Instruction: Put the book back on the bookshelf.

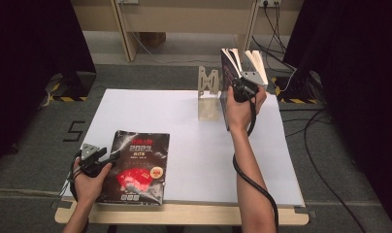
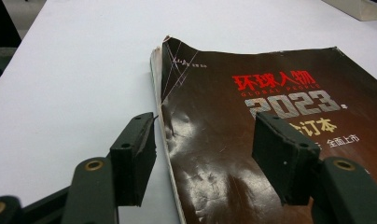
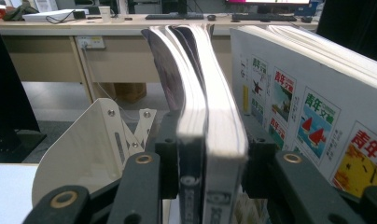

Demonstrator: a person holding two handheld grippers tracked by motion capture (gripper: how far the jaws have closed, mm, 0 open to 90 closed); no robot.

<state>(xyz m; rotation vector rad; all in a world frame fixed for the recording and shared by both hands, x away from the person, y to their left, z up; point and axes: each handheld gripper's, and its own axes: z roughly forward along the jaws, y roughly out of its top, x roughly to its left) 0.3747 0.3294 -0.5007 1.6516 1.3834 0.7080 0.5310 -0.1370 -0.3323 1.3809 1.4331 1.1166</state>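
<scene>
A dark glossy magazine [image 1: 138, 167] with red and silver print lies flat at the table's front left. My left gripper [image 1: 110, 156] is open at its left edge. In the left gripper view the magazine's worn spine edge [image 2: 165, 135] runs between the jaws, one pad [image 2: 135, 156] over the bare table and the other [image 2: 282, 161] above the cover. My right gripper [image 1: 242, 90] is shut on two upright magazines [image 3: 210, 121], held on end beside a metal bookend [image 1: 208, 94]. A white-backed book [image 3: 308, 107] stands right against them.
The white tabletop [image 1: 194, 145] stretches between the two hands. The bookend [image 3: 84, 154] stands left of the gripped magazines. Beyond the table are a wooden desk frame [image 1: 184, 19], cables on the floor [image 1: 320, 141] and dark curtains on both sides.
</scene>
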